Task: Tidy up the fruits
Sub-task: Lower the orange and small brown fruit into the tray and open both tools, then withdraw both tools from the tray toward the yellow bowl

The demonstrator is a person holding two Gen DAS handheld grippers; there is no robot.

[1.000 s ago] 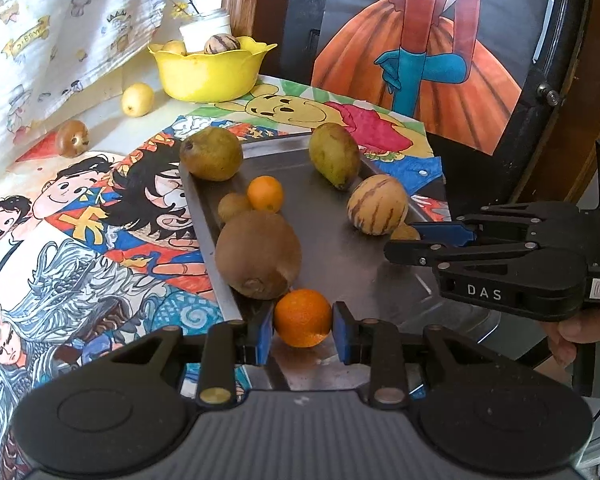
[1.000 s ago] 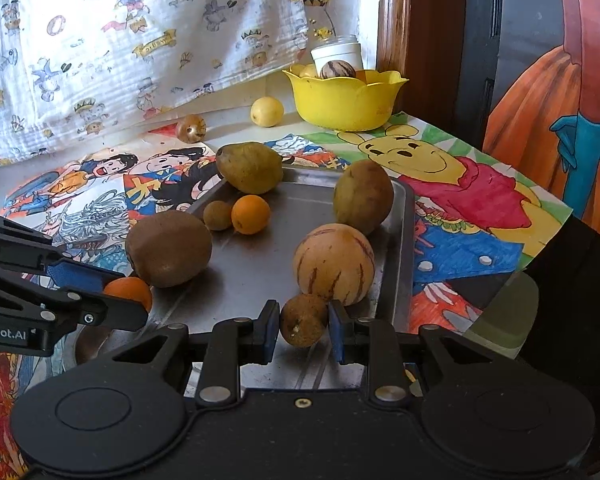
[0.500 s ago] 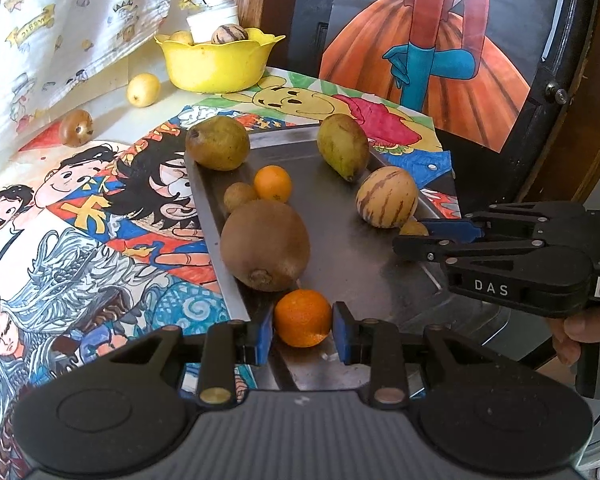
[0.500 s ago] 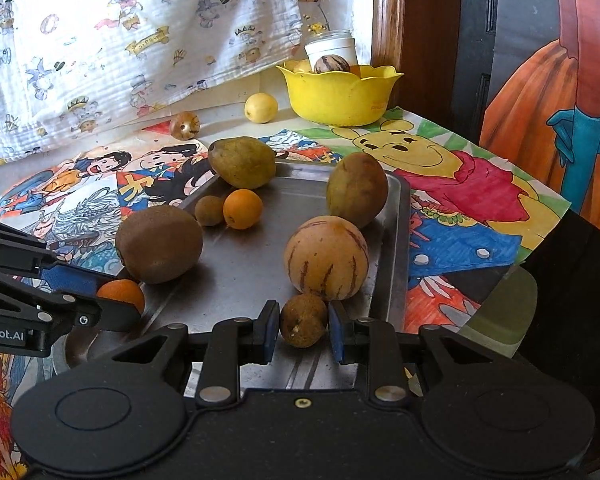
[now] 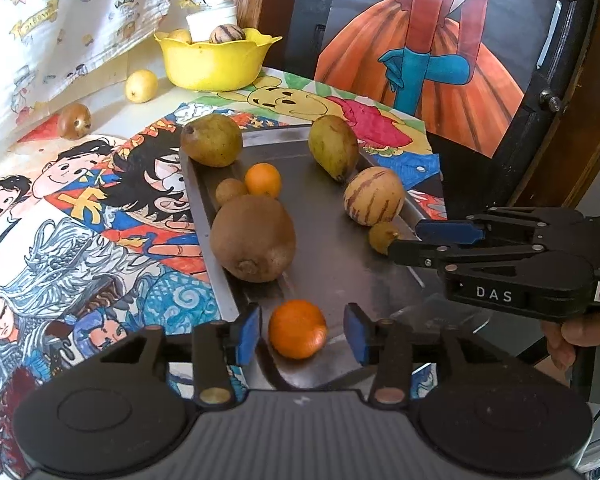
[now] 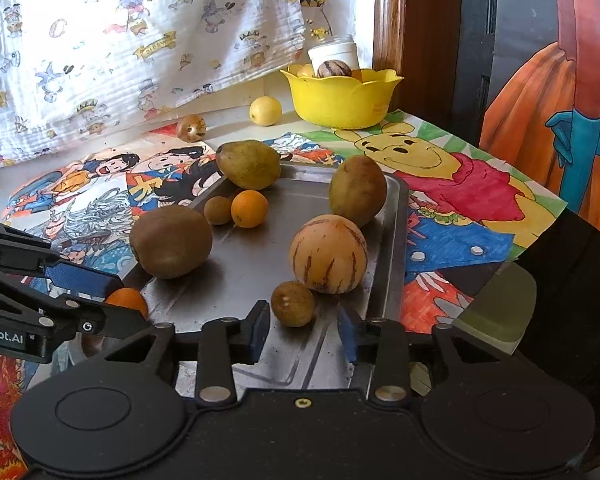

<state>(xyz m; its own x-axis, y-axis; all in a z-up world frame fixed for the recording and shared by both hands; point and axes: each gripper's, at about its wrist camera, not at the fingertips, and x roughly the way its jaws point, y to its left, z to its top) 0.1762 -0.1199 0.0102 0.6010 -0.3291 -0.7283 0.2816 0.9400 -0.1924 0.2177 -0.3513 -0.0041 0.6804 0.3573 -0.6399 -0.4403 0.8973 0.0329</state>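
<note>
Reading labels first: "DAS" on the right gripper (image 5: 404, 240) body, "Robot.AI" cut off on the left gripper (image 6: 116, 300) body. Left gripper fingers (image 5: 246, 334) are opening, pads clear of the glossy orange (image 5: 297, 329) lying between them on the dull metal tray (image 5: 332, 248). Right gripper fingers (image 6: 260, 330) are opening too; the small brown round fruit (image 6: 292, 303) sits just ahead of their tips, untouched, against the striped melon-like fruit (image 6: 328, 254). Red sticker text on the right gripper is illegible.
</note>
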